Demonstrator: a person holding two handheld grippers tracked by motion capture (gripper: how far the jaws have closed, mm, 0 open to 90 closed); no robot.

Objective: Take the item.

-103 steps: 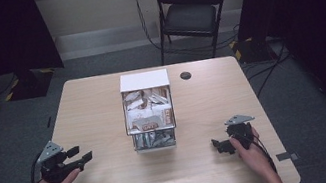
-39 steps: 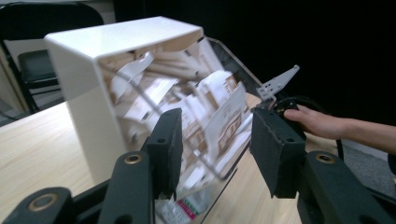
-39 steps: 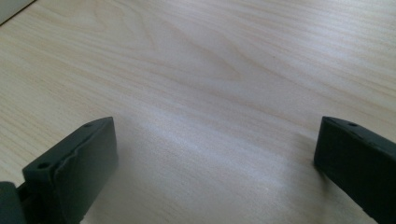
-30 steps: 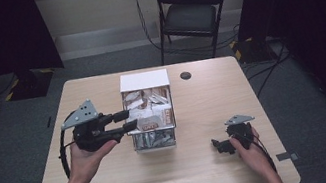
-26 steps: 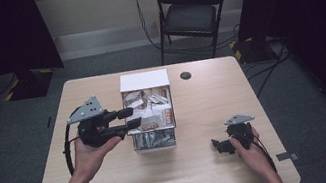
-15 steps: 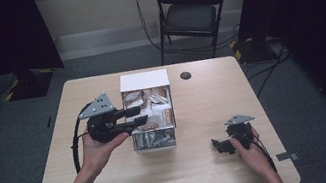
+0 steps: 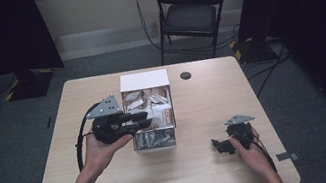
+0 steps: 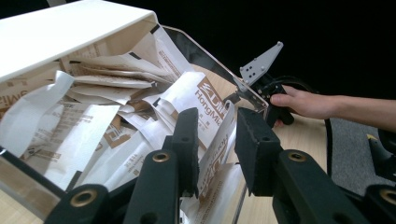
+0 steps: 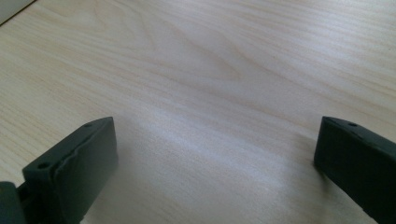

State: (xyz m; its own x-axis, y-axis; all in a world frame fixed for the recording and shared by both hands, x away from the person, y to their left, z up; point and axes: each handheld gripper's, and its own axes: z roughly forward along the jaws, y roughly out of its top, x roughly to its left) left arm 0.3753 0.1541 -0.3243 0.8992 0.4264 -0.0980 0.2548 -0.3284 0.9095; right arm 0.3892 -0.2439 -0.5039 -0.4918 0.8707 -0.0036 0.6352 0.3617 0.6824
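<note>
High view: left gripper [image 7: 141, 119] reaches over the clear box [image 7: 154, 141] mid-table; right gripper [image 7: 223, 145] rests aside.
Left gripper view: jaws have just been closing, one paper packet [image 8: 217, 140] upright between them, pads not yet pressing. Close squarely on that single packet, clear of the box wall.
Right gripper view: jaws spread wide above the bare table [image 9: 210, 70].

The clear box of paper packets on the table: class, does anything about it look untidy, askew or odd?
Yes. The paper packets lie crumpled and crisscrossed, not stacked, in the clear box. One packet stands on edge between the left gripper's jaws, which have just been closing. Nothing has spilled onto the table.
</note>
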